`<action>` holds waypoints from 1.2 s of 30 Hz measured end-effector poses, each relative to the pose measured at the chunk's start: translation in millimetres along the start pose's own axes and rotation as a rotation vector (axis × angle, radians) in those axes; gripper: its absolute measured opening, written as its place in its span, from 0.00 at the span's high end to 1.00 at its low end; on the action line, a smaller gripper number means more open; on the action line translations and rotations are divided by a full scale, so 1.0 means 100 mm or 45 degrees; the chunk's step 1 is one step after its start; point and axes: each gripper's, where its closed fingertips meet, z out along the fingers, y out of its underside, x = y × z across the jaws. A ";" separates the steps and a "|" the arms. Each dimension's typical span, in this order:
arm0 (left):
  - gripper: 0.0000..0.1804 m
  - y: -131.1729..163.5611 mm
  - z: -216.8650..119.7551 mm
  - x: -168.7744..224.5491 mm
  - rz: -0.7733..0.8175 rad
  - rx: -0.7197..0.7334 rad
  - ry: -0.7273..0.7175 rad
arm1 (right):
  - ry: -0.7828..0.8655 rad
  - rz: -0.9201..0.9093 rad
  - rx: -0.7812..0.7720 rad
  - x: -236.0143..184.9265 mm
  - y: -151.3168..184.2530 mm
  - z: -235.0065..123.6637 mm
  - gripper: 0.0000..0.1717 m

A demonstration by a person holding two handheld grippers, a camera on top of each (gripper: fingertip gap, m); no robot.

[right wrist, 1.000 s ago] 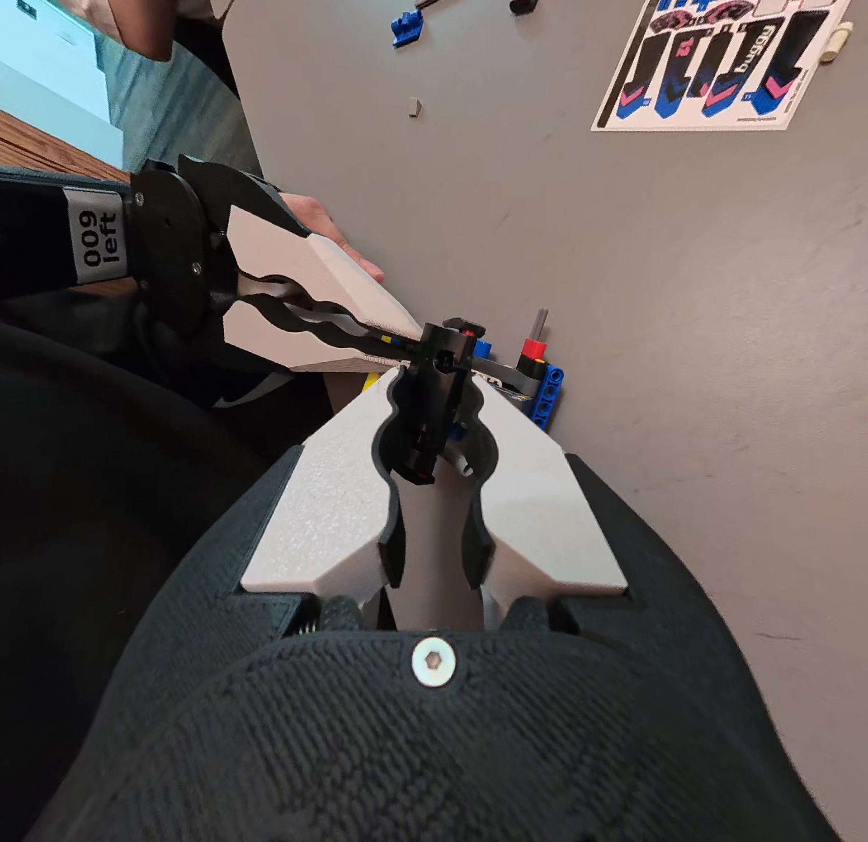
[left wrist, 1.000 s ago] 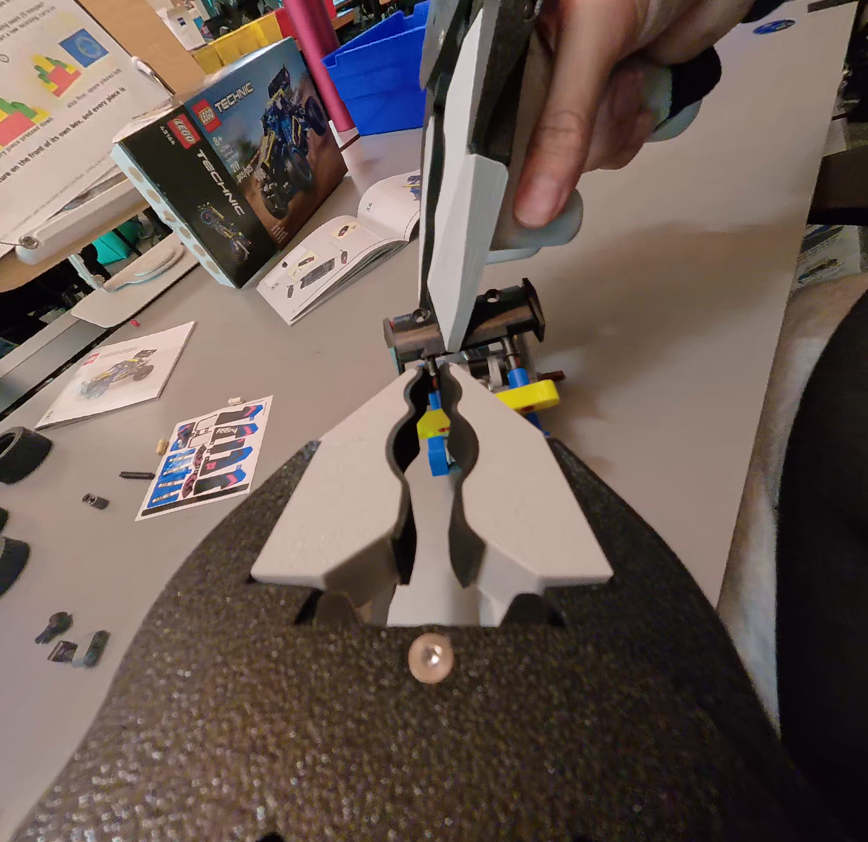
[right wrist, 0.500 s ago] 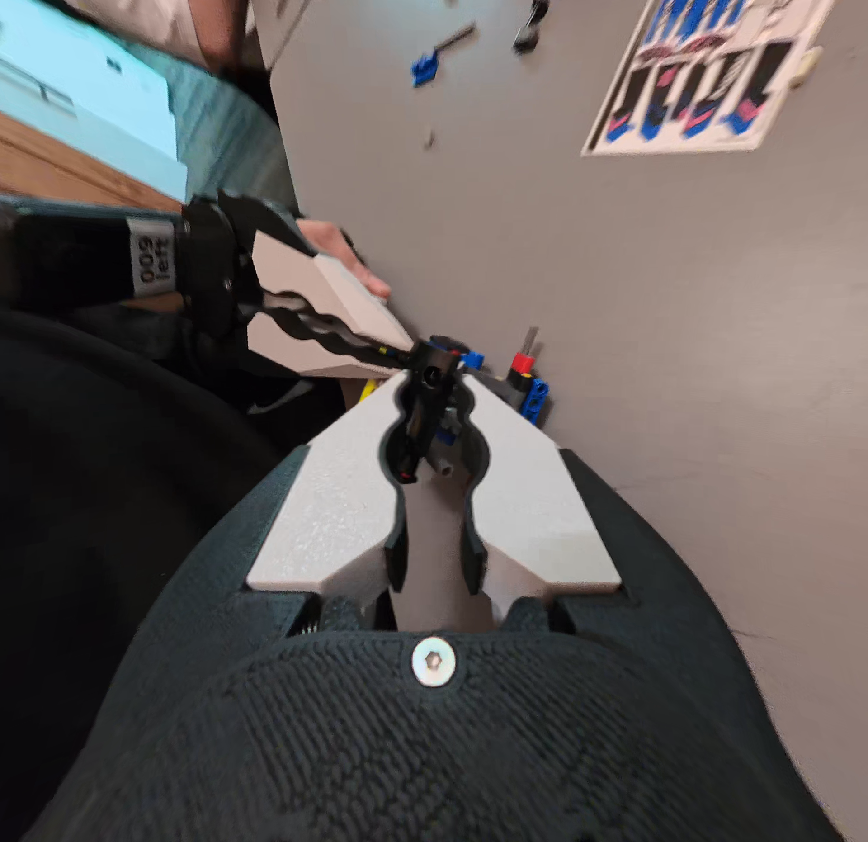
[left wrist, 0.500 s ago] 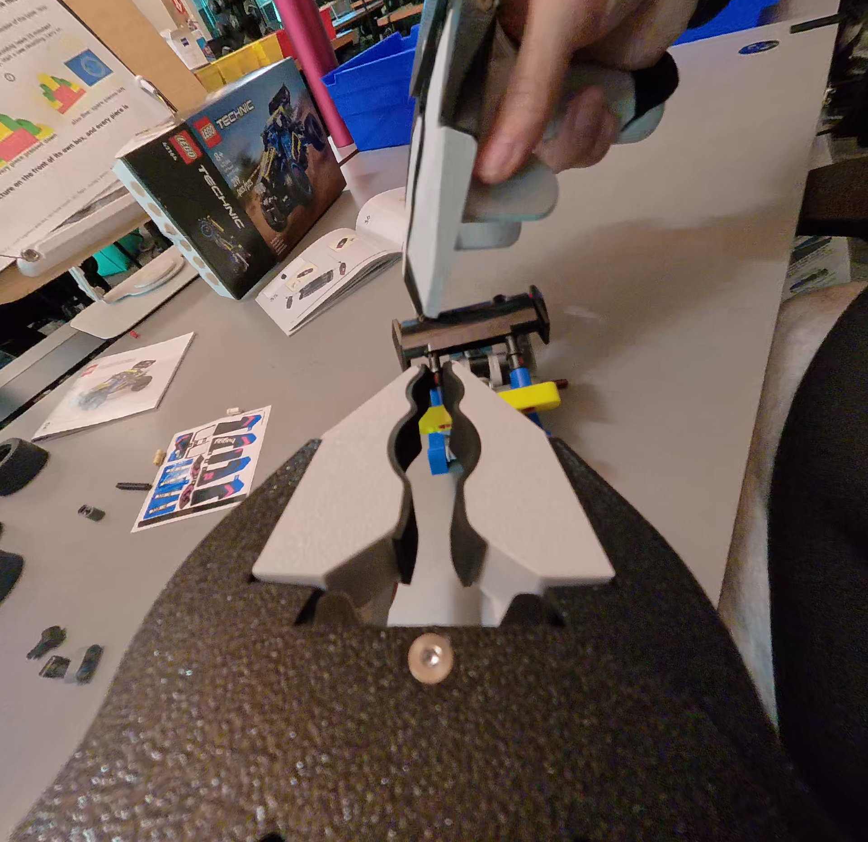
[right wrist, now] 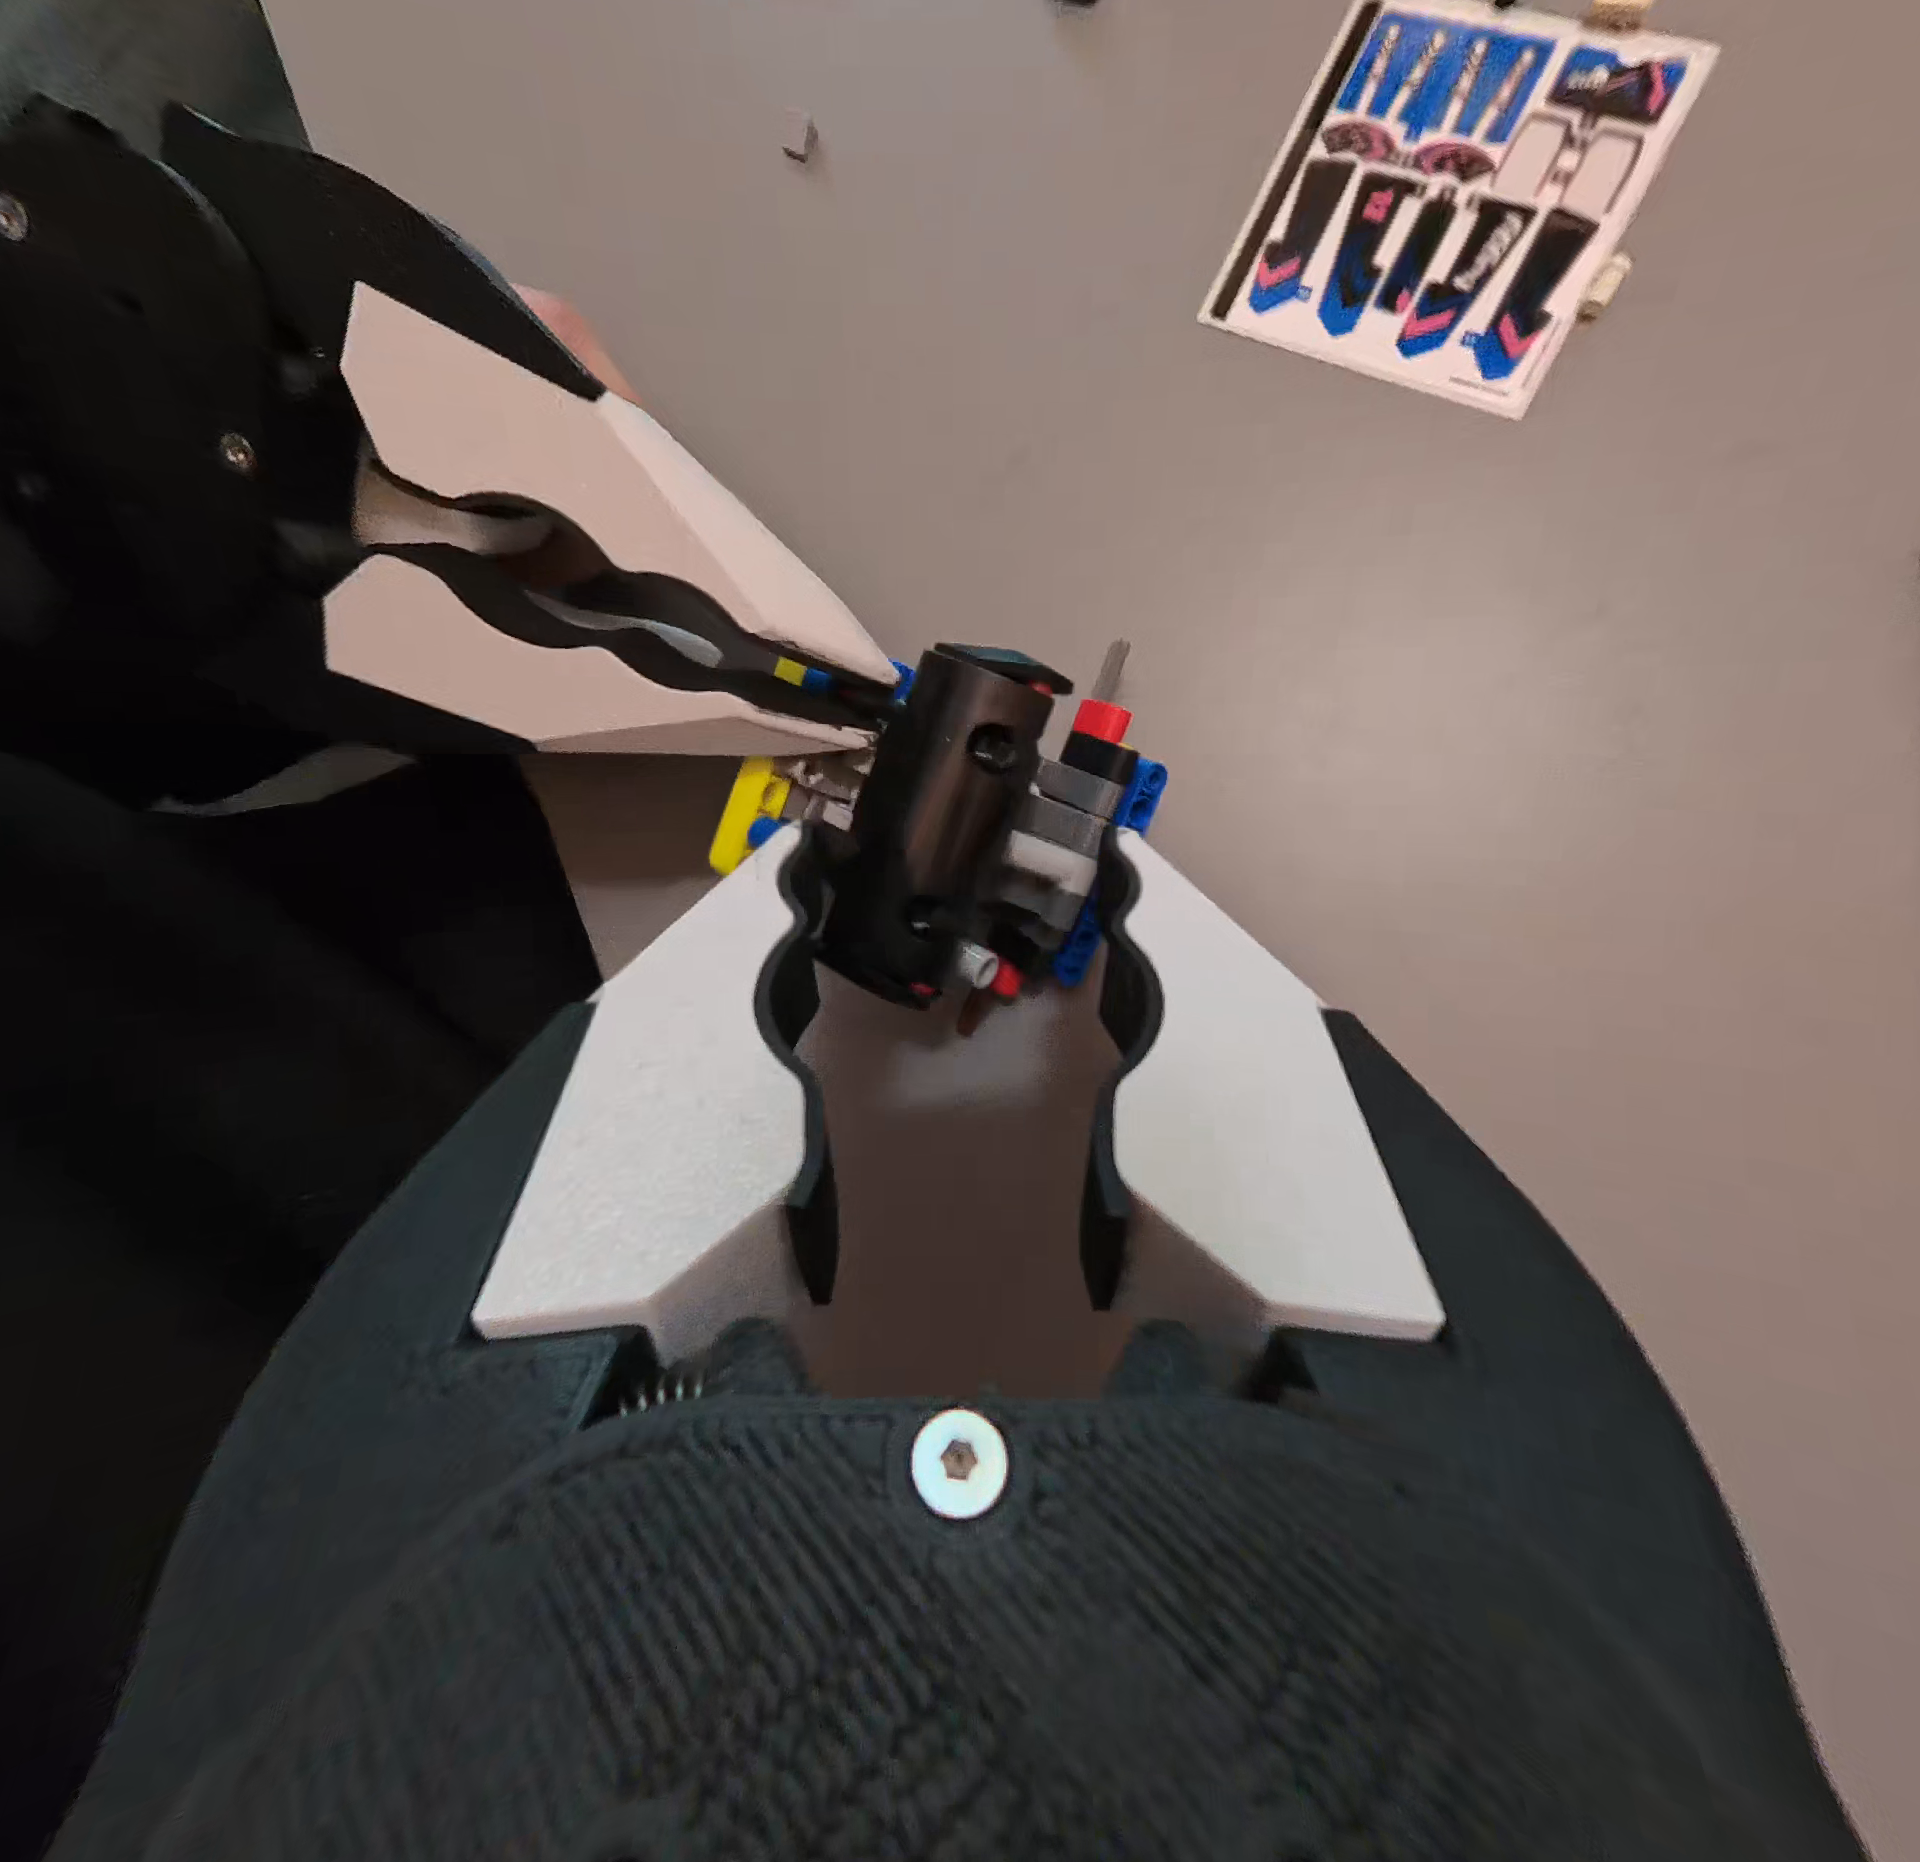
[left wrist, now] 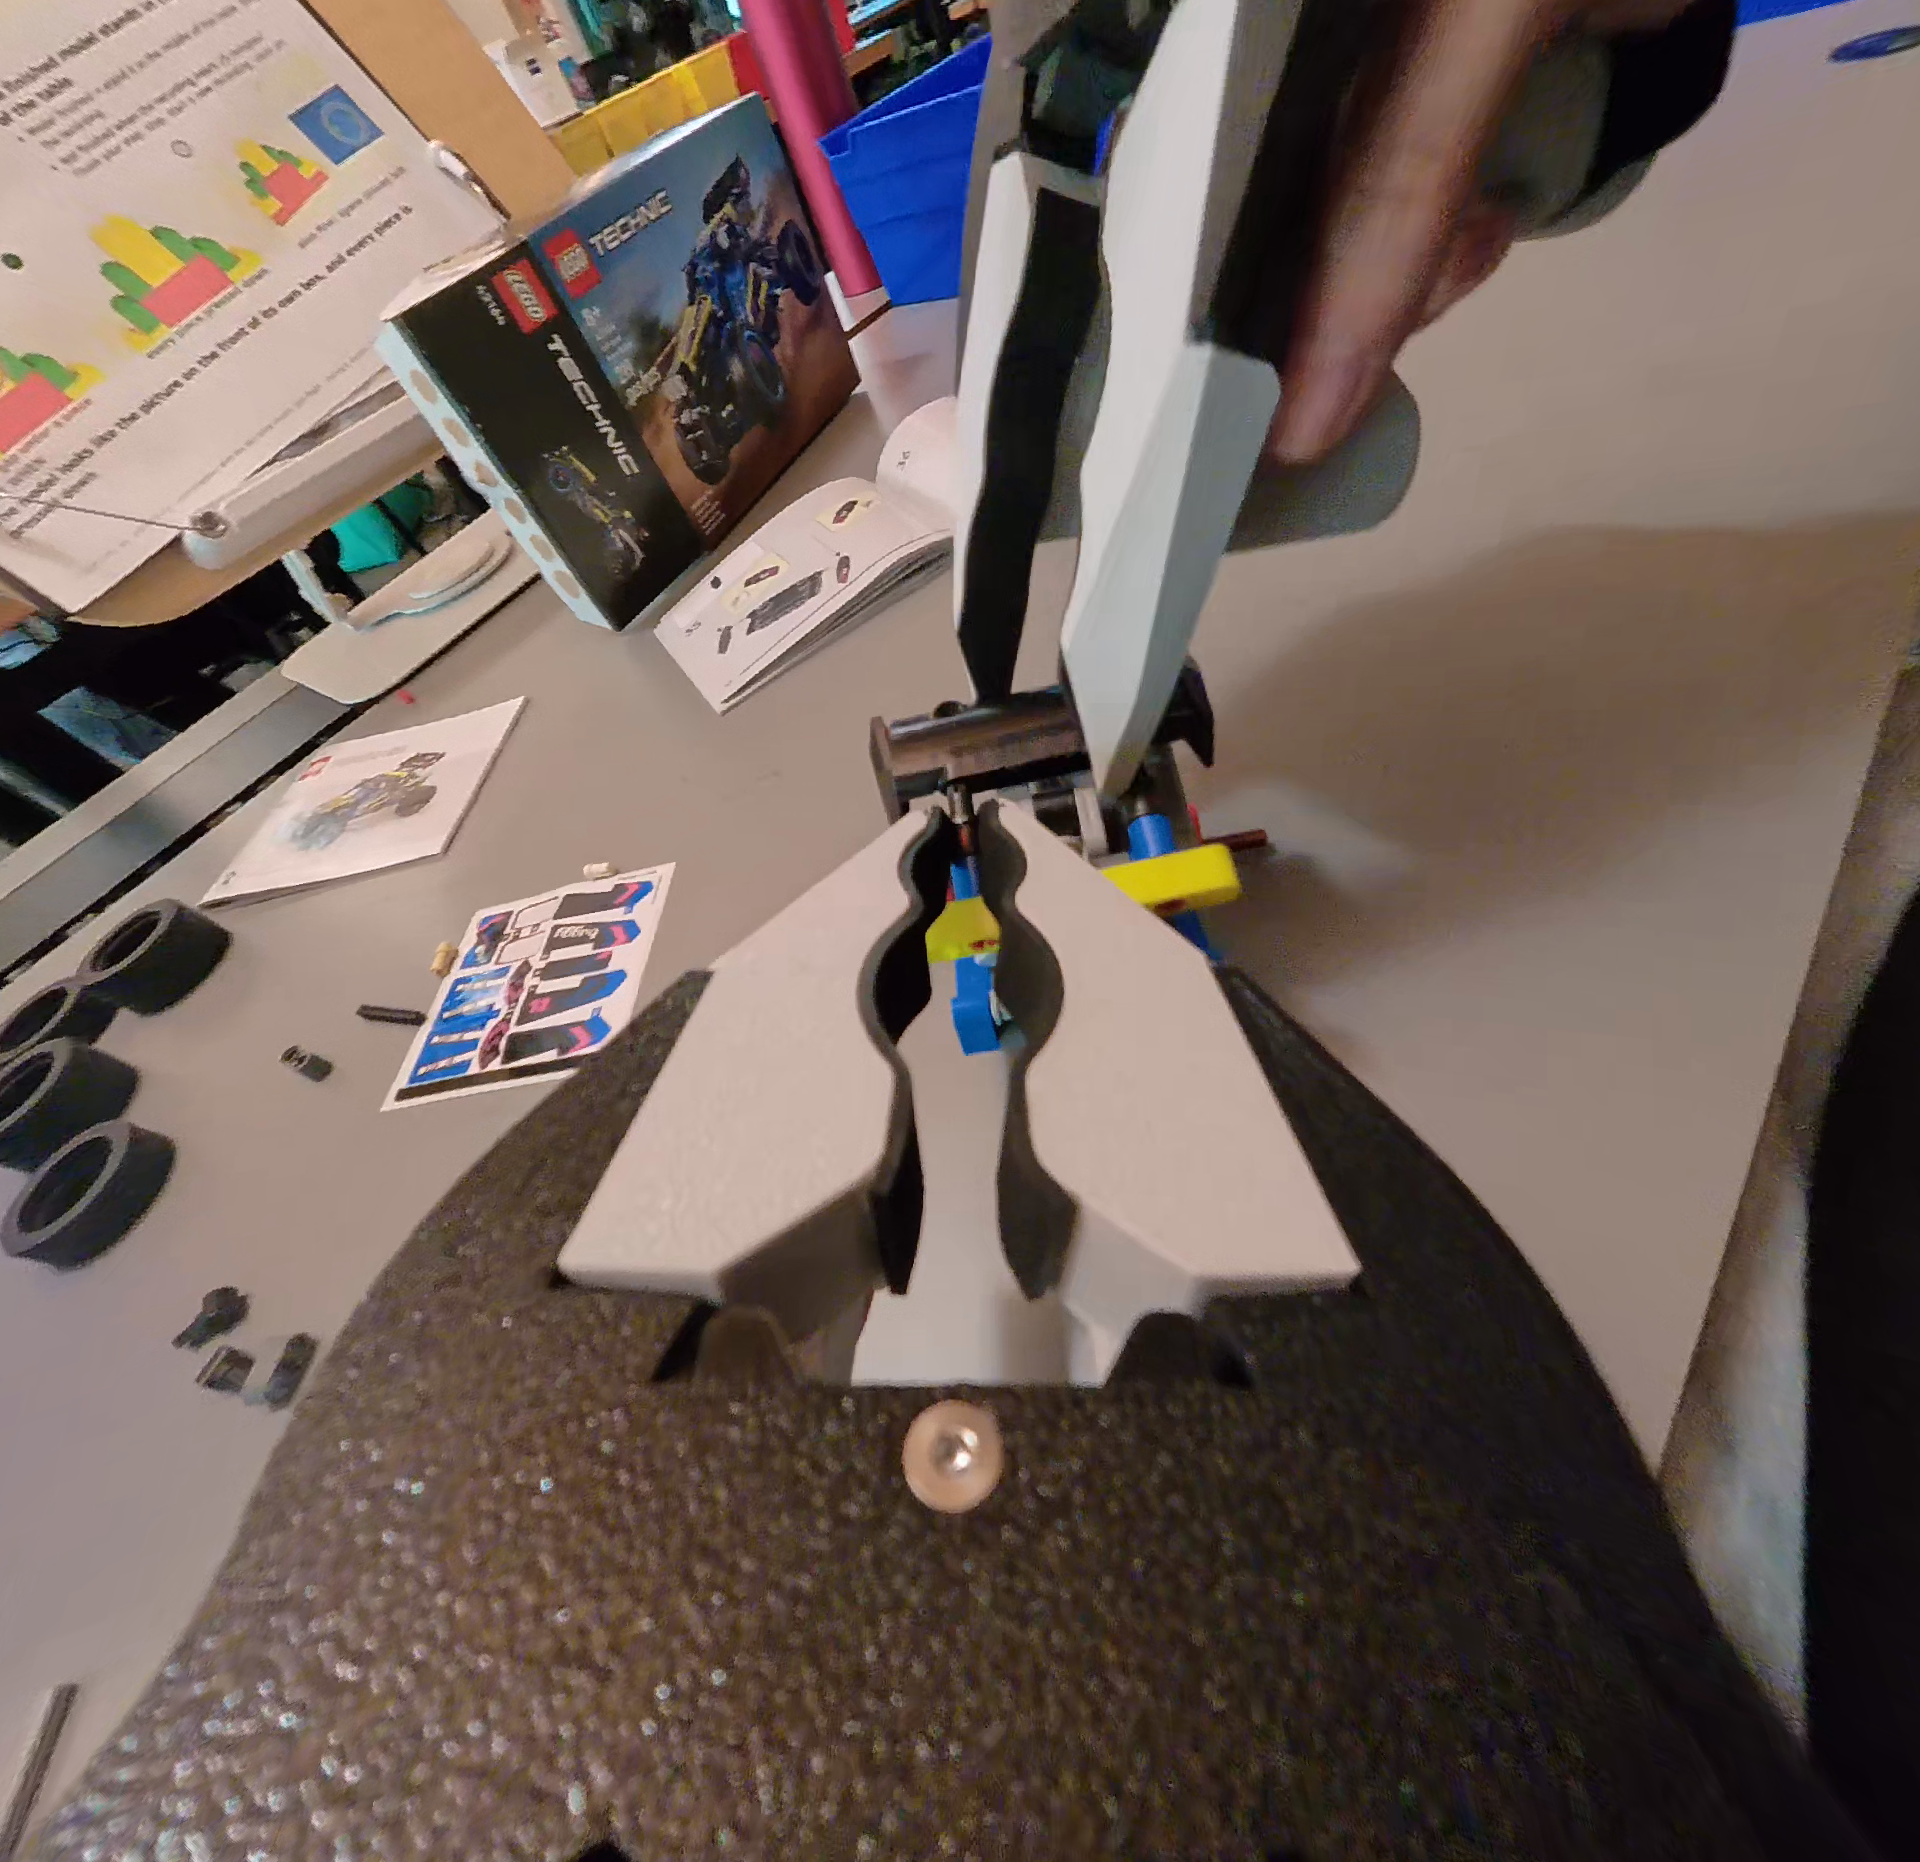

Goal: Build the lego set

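A small brick assembly rests on the grey table (left wrist: 1558,669). It has a black cylinder (left wrist: 987,737), yellow beams (left wrist: 1174,872) and blue parts. My left gripper (left wrist: 961,825) is shut on the assembly's thin blue and yellow end and holds it steady. The right wrist view also shows the left gripper (right wrist: 873,711) clamped on that end. My right gripper (right wrist: 961,856) is open wide. Its fingers stand on either side of the black cylinder (right wrist: 956,784) and the grey and blue beams, without clamping them. In the left wrist view the right gripper (left wrist: 1049,732) comes down from above onto the cylinder, held by a hand.
A sticker sheet (left wrist: 530,981) lies to the left, also seen in the right wrist view (right wrist: 1455,191). A toy set box (left wrist: 644,358), an open booklet (left wrist: 821,576), a leaflet (left wrist: 364,804), black tyres (left wrist: 94,1085), small loose parts (left wrist: 249,1345) and blue bins (left wrist: 904,181) stand farther off. Left and right tips are no more than a few centimetres apart.
My right gripper's fingers, closed around the black cylinder a second ago, have opened wide and now straddle the assembly. My left gripper has kept its grip and hardly moved.
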 end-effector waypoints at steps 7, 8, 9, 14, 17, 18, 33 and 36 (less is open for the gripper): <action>0.98 0.07 -0.06 -0.24 0.025 -0.024 -0.184 | 0.050 -0.108 0.068 0.01 -0.24 0.18 0.81; 0.98 0.08 -0.06 -0.27 0.025 -0.028 -0.206 | 0.046 -0.125 0.073 0.02 -0.27 0.20 0.82; 0.98 0.09 -0.07 -0.30 0.016 -0.032 -0.218 | 0.035 -0.139 0.077 0.03 -0.31 0.21 0.82; 0.97 -0.01 -0.18 -0.36 -0.063 0.088 -0.177 | 0.023 -0.332 0.015 0.11 -0.42 0.32 0.82; 0.93 -0.01 -0.31 -0.42 -0.146 0.144 -0.122 | -0.049 -0.374 0.022 0.08 -0.53 0.39 0.82; 0.91 0.03 -0.33 -0.43 -0.167 0.123 -0.093 | -0.059 -0.365 0.027 0.08 -0.56 0.41 0.82; 0.66 0.26 -0.15 -0.37 -0.268 -0.165 0.025 | -0.105 -0.212 0.087 0.14 -0.50 0.33 0.84; 0.69 0.25 -0.14 -0.43 -0.243 -0.172 -0.073 | -0.076 -0.175 0.093 0.17 -0.50 0.32 0.84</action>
